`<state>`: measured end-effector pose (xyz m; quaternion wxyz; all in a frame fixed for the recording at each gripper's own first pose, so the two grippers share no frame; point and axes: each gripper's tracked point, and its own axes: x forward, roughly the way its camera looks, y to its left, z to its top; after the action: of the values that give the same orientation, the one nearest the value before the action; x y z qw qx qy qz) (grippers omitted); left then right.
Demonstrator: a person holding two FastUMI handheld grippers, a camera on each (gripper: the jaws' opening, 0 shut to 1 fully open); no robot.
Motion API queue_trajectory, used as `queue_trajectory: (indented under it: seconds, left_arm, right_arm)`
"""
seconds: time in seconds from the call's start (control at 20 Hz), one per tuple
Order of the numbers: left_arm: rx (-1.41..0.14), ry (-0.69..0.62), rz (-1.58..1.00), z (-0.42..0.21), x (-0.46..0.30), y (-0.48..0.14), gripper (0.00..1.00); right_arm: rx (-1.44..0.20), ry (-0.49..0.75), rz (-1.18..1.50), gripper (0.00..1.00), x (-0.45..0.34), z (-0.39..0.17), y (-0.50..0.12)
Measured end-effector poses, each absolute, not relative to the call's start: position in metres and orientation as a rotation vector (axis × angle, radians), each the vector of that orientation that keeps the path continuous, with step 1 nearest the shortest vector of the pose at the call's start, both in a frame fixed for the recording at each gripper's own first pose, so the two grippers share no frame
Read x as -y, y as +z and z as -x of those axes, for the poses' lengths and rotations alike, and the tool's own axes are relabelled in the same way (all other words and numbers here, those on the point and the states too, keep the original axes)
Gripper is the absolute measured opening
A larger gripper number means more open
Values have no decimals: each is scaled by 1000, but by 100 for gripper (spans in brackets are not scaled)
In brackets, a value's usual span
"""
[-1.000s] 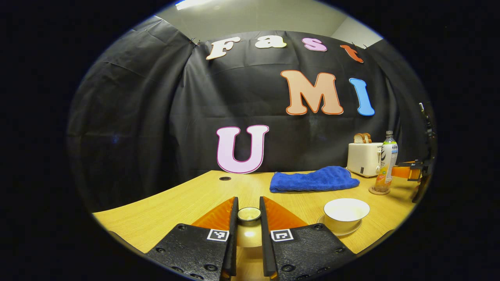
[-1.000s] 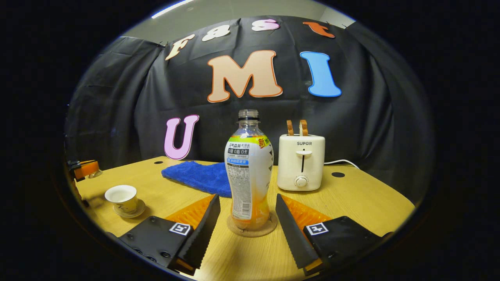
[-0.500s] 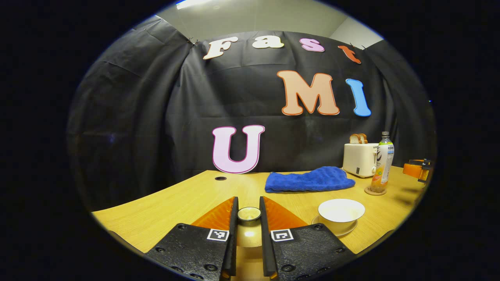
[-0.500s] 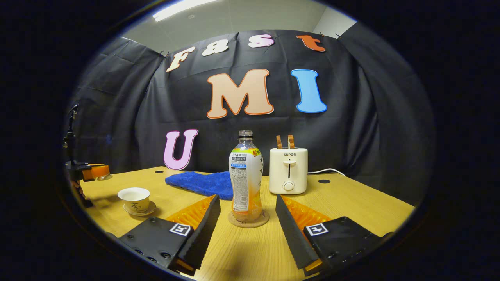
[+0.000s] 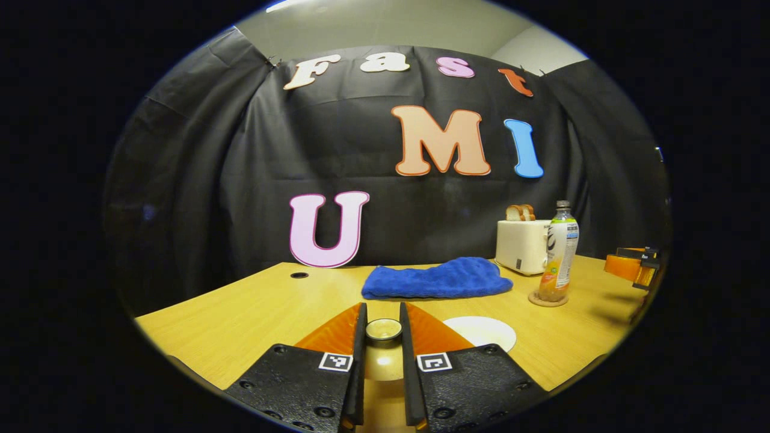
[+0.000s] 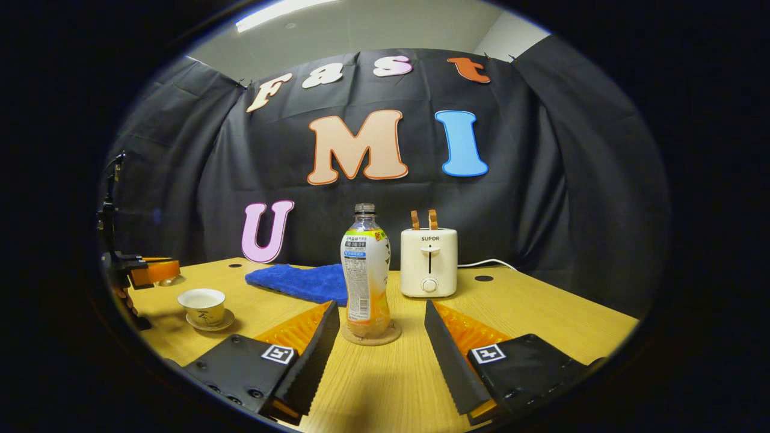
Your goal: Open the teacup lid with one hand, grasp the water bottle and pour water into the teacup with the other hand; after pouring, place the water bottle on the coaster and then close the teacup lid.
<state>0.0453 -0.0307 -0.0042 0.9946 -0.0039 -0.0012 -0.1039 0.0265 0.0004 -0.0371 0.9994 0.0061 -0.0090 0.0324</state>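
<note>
The right gripper (image 6: 380,343) has released the bottle (image 6: 365,273) onto its coaster (image 6: 371,335) and backed off — left gripper (image 5: 382,355) still clenches the lid (image 5: 384,329), closing next.

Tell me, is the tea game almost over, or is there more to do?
Nearly over. Done: the clear plastic water bottle stands on the round cork coaster, and the right claw is open around it without touching. In hand: the left claw pinches the small round teacup lid by its knob. Left: the white teacup on its saucer sits uncovered, so the lid must go back on.
</note>
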Motion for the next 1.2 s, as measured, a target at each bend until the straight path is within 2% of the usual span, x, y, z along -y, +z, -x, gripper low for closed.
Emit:
queue_trajectory:
  seconds: [0.2,0.3,0.5,1.2]
  left_arm:
    - [2,-256,10,-49,47,-3,24]
    - [3,-284,12,-51,55,-3,24]
    - [-4,-347,6,-56,75,-3,24]
    - [-85,-517,-110,-53,113,-17,24]
  right_arm:
    - [22,57,-12,90,1,-26,-36]
    - [25,16,-12,89,11,-25,-35]
    - [17,41,-13,92,4,-23,-36]
    - [18,36,-12,90,6,-23,-36]
